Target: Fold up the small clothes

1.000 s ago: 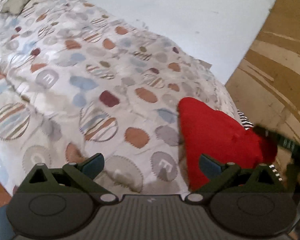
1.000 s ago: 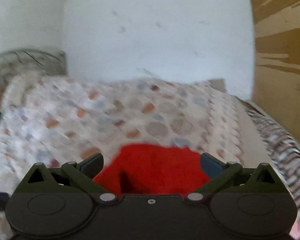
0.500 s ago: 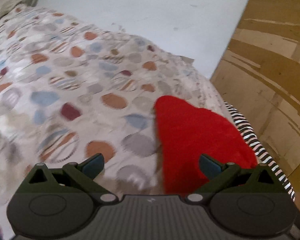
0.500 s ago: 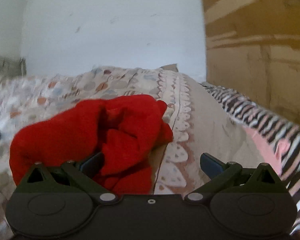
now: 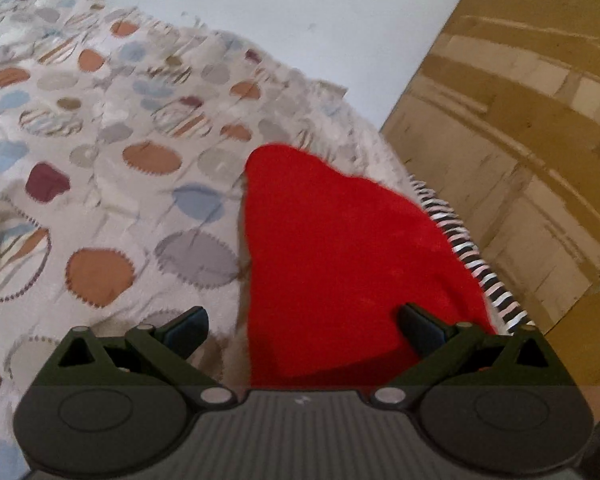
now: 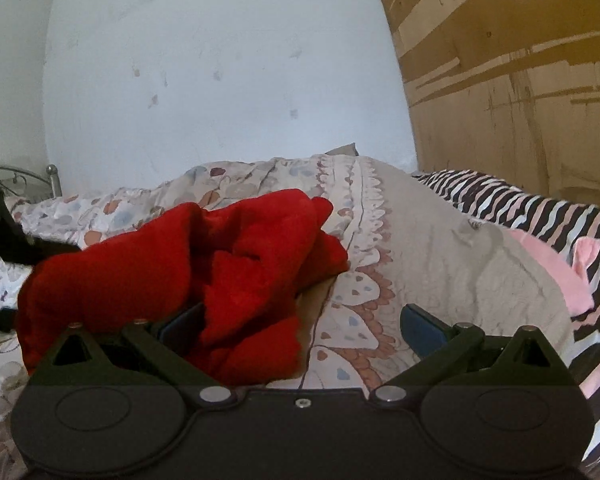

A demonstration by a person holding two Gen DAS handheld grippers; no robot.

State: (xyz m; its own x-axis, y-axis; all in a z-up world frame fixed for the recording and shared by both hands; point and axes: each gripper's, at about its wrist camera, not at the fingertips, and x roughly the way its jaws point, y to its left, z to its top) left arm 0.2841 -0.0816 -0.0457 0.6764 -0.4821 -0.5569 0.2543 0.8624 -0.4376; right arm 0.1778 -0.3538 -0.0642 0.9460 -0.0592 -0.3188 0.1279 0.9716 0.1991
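Observation:
A red fleece garment (image 5: 340, 248) lies on the patterned bedspread (image 5: 100, 168) near the bed's right edge. In the left wrist view it looks smooth and roughly triangular. My left gripper (image 5: 302, 326) is open just above its near end, its right finger over the cloth. In the right wrist view the garment (image 6: 204, 264) is crumpled in folds. My right gripper (image 6: 300, 326) is open, low beside it, with the left finger against the red cloth. Part of the left gripper shows as a dark shape (image 6: 4, 236) at the left edge.
A black, white and pink striped blanket (image 6: 540, 216) with a pink patch lies along the bed's right side. A wooden wardrobe (image 6: 520, 60) stands right of the bed, a white wall (image 6: 220, 80) behind it. A metal bed frame (image 6: 20, 174) shows far left.
Both grippers have come closer to the red garment. The right gripper swung right and lower, now beside the cloth. The garment now fills more of the left view.

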